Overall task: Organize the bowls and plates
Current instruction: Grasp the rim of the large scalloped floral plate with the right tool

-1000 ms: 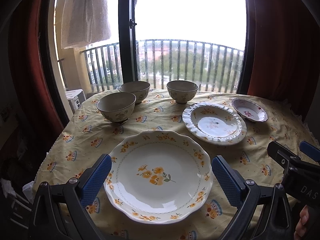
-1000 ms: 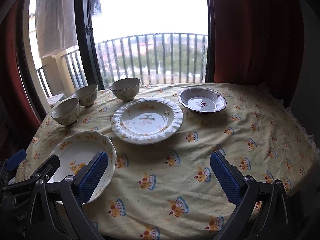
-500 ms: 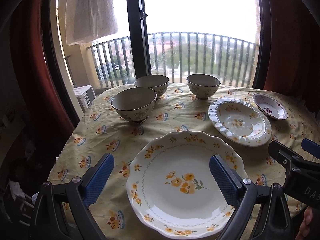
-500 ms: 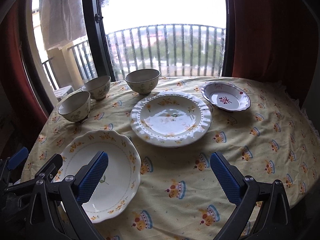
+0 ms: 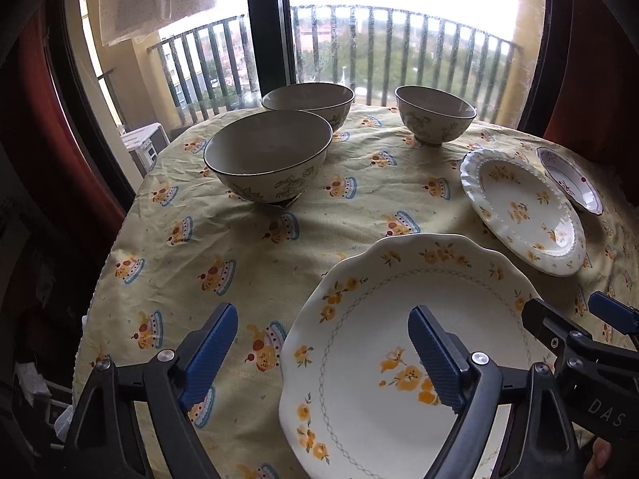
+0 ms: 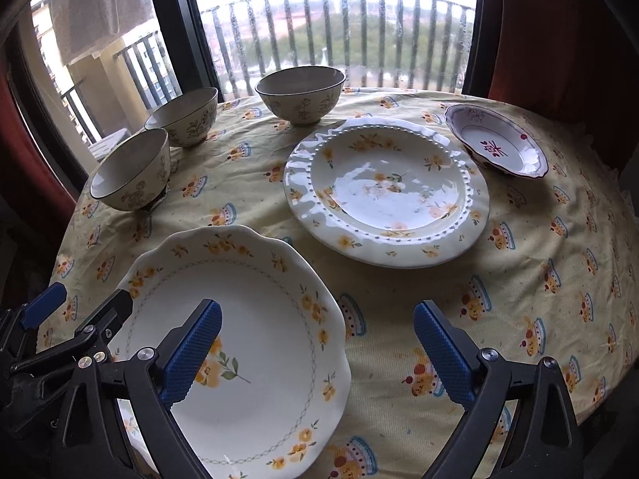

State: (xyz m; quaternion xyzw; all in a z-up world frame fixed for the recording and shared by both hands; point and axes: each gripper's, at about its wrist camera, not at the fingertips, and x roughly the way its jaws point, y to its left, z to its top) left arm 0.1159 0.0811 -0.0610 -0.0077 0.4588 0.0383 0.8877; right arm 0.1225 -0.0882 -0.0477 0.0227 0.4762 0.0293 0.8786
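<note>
Nothing was stacked yet: three bowls (image 6: 131,171) sat at ten o'clock, three plates (image 6: 385,191) apart; left gripper (image 5: 323,351) and right gripper (image 6: 319,347) were wide open, holding nothing.

tabletop cloth (image 6: 519,279): pale yellow, printed with small cupcake motifs in orange, red and blue
scalloped plate (image 6: 255,291): white, orange-yellow flowers, thin grey chain ring
beaded plate (image 6: 383,187): cream, yellow blossoms, white dotted rim
small dish (image 6: 499,143): white, dark red rim and red centre mark
three bowls (image 5: 267,159): beige, dark rims, grey-green floral sketching
tongs (image 5: 323,355): black frames, blue textured pads
curtains (image 6: 559,32): deep red
</note>
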